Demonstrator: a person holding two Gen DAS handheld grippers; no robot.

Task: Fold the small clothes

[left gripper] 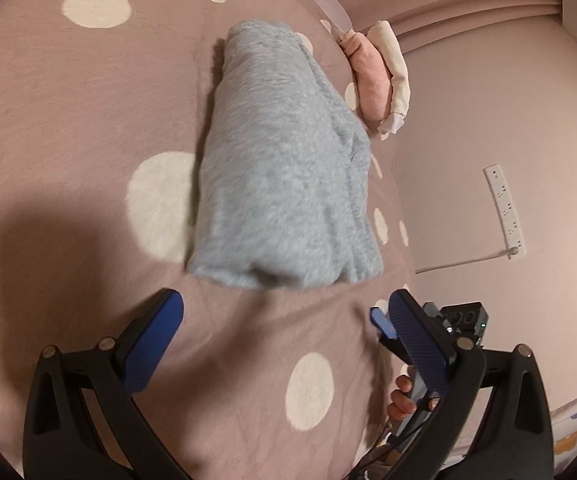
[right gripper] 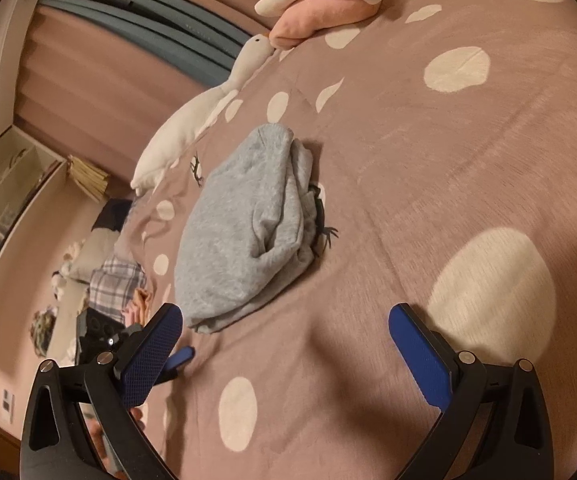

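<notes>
A light blue fleecy garment [left gripper: 284,168] lies folded into a thick bundle on the mauve bedspread with white dots [left gripper: 68,128]. My left gripper [left gripper: 284,312] hovers open just short of its near edge, nothing between the blue pads. In the right wrist view the same garment [right gripper: 244,236] sits ahead and slightly left of my open right gripper [right gripper: 286,320], which is also empty. The right gripper's blue fingers [left gripper: 382,322] show beside the left one, with a hand [left gripper: 402,400] on its handle. A dark printed figure [right gripper: 322,220] peeks from under the garment's right side.
A folded pink garment [left gripper: 372,76] with a cream one [left gripper: 392,64] on it lies near the bed's far edge. A white goose plush [right gripper: 204,120] stretches along another edge. A power strip [left gripper: 504,212] lies on the floor. Shelves [right gripper: 4,184] and piled clothes [right gripper: 116,284] are beyond the bed.
</notes>
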